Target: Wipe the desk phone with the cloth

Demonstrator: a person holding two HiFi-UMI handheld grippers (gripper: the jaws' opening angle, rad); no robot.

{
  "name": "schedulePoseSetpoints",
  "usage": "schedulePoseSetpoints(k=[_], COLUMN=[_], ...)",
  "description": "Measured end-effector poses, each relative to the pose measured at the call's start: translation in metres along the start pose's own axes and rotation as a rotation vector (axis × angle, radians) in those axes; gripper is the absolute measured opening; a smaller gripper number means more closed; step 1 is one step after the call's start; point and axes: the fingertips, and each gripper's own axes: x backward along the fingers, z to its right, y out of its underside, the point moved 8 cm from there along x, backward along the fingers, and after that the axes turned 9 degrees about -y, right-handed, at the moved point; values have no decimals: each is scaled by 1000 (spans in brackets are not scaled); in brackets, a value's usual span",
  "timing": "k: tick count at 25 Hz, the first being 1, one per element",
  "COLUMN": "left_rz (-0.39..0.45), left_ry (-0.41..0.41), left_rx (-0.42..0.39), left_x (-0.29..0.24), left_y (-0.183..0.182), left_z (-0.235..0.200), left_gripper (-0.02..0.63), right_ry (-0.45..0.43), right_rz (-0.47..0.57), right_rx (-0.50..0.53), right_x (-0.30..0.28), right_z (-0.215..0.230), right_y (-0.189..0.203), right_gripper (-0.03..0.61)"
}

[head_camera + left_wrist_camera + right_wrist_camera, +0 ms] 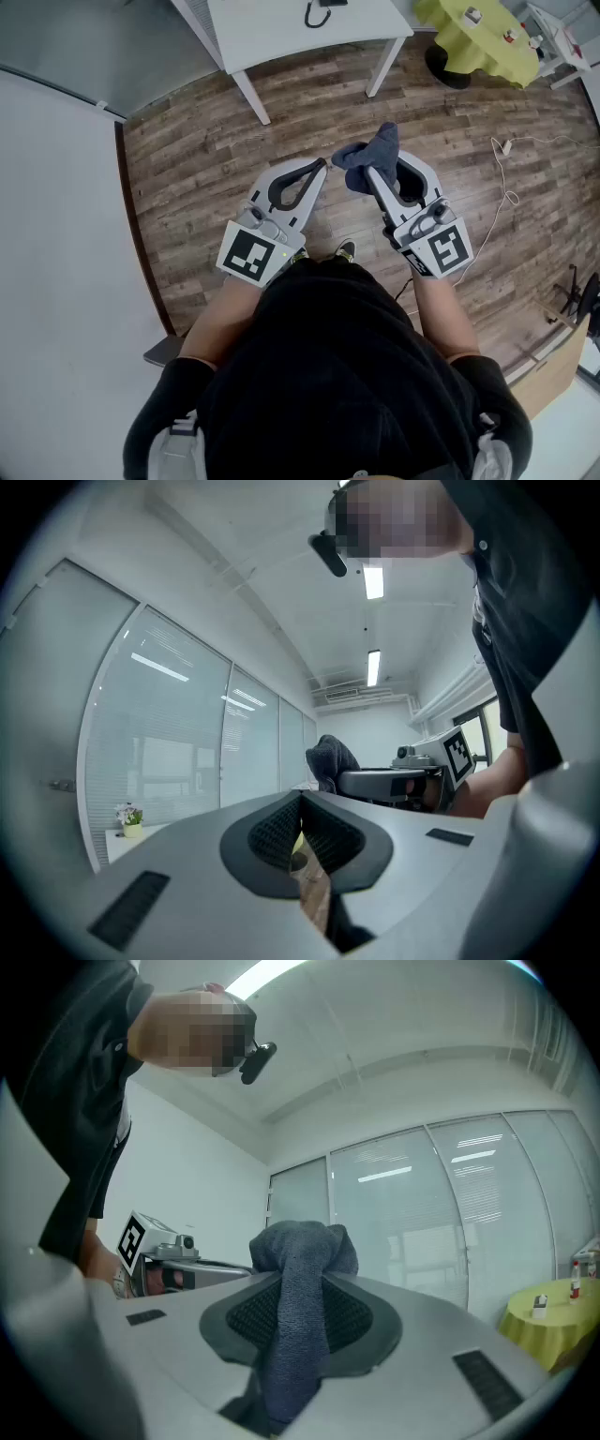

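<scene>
In the head view both grippers are held side by side at waist height over a wooden floor (206,150). My right gripper (371,172) is shut on a dark blue-grey cloth (373,152), which bunches up past its tips; in the right gripper view the cloth (298,1269) hangs down between the pads. My left gripper (322,169) is shut with nothing in it, its pads meeting at the tips (301,803). On the white desk (281,33) ahead, a black object with a curled cord (313,13) shows at the top edge, mostly cut off.
A round table with a yellow-green cover (478,37) stands at the far right. A white cable (506,183) trails over the floor on the right. A white wall (56,244) runs along the left. A cardboard box (553,366) sits at the lower right.
</scene>
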Motion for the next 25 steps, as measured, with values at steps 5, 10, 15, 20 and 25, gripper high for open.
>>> schedulePoseSetpoints(k=[5, 10, 15, 20, 25], left_rz=[7, 9, 1, 11, 0], left_ry=[-1, 1, 1, -8, -20], left_rx=[-4, -1, 15, -5, -22], left_x=[-5, -5, -7, -16, -34], left_y=[-1, 0, 0, -4, -9], left_z=[8, 14, 21, 34, 52], left_gripper=[11, 11, 11, 11, 11], right_ry=[8, 14, 42, 24, 11], right_rz=[2, 7, 38, 31, 49], right_rx=[-2, -3, -28, -19, -33], right_x=[8, 13, 26, 43, 63], right_z=[2, 1, 3, 11, 31], right_y=[0, 0, -3, -7, -12], right_gripper=[118, 118, 118, 118, 118])
